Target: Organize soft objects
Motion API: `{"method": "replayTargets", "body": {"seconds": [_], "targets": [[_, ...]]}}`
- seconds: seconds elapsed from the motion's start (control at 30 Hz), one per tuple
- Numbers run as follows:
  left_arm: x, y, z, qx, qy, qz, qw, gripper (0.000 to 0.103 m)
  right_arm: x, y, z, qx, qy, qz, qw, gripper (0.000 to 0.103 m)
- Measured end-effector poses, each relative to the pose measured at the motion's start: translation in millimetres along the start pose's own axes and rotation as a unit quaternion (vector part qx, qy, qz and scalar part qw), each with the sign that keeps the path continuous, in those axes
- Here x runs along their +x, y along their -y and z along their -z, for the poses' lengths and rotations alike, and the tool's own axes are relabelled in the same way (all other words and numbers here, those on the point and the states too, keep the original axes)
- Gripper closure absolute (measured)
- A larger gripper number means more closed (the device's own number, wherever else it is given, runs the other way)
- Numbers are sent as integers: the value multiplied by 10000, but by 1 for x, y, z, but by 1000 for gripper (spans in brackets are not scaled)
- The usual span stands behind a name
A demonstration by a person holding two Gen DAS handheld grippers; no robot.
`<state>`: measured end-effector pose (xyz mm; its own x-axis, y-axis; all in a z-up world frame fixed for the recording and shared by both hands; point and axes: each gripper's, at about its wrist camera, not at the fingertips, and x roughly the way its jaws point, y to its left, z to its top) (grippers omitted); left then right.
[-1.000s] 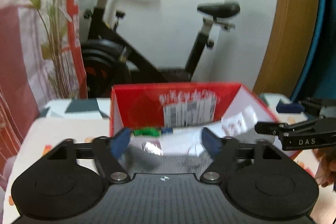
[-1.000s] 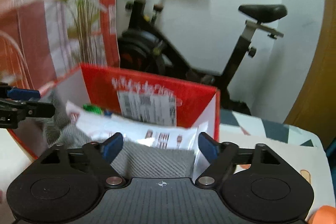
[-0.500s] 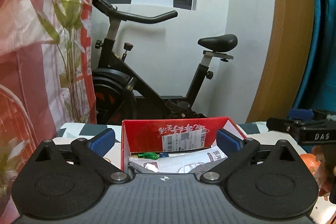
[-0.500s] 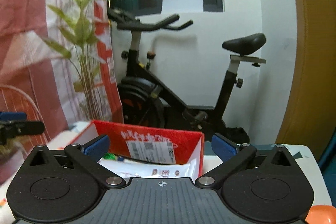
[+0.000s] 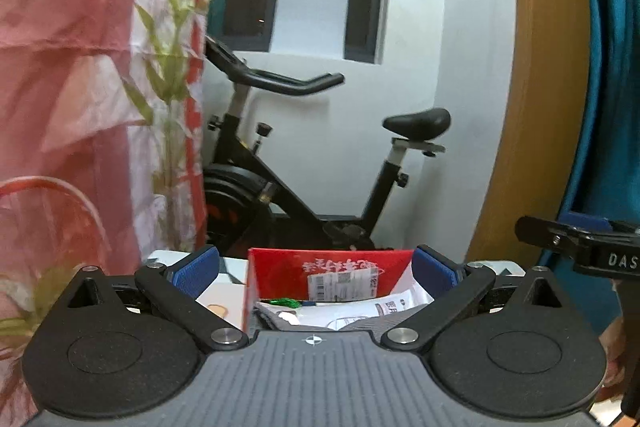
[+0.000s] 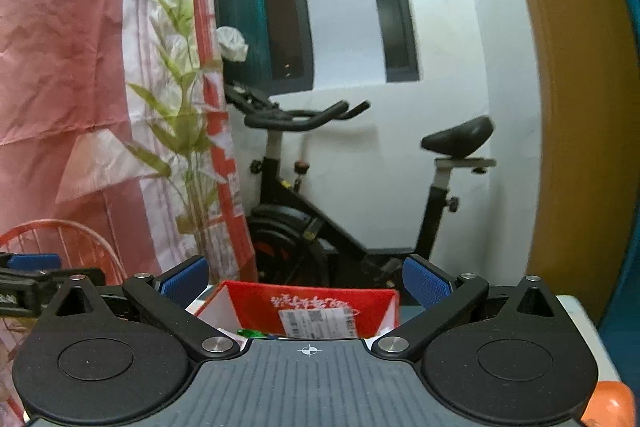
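both grippers — left gripper (image 5: 316,273), right gripper (image 6: 306,279) — hover empty, jaws apart, near the filled red box (image 5: 280,273) — likely fetching another soft item next.

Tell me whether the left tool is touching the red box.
Apart. In the left wrist view the left tool is open, its blue fingertips spread wider than the red box, which sits farther off, with bare table showing between fingertip and box wall.
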<state>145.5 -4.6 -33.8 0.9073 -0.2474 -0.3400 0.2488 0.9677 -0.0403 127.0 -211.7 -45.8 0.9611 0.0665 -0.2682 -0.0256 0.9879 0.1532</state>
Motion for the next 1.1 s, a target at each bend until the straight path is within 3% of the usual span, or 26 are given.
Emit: {"method": "replayTargets", "body": {"seconds": [0.17,0.47,0.8,1.1], "targets": [[-36,10,-3,239,187,-470,9984,0,-39,-15,-7,-16,70,71,9999,0],[-78,4,3,46,89,-786,9969,0,-96,-39,-10,-134,257,88,9995,0],[-108,3,8,40,159,-933,9955,0,-129,-61,-6,-207,309,15,9993,0],[-117,8,8,101,239,-963,9950,0,-132,-65,-8,-222,313,121,9992,0]]}}
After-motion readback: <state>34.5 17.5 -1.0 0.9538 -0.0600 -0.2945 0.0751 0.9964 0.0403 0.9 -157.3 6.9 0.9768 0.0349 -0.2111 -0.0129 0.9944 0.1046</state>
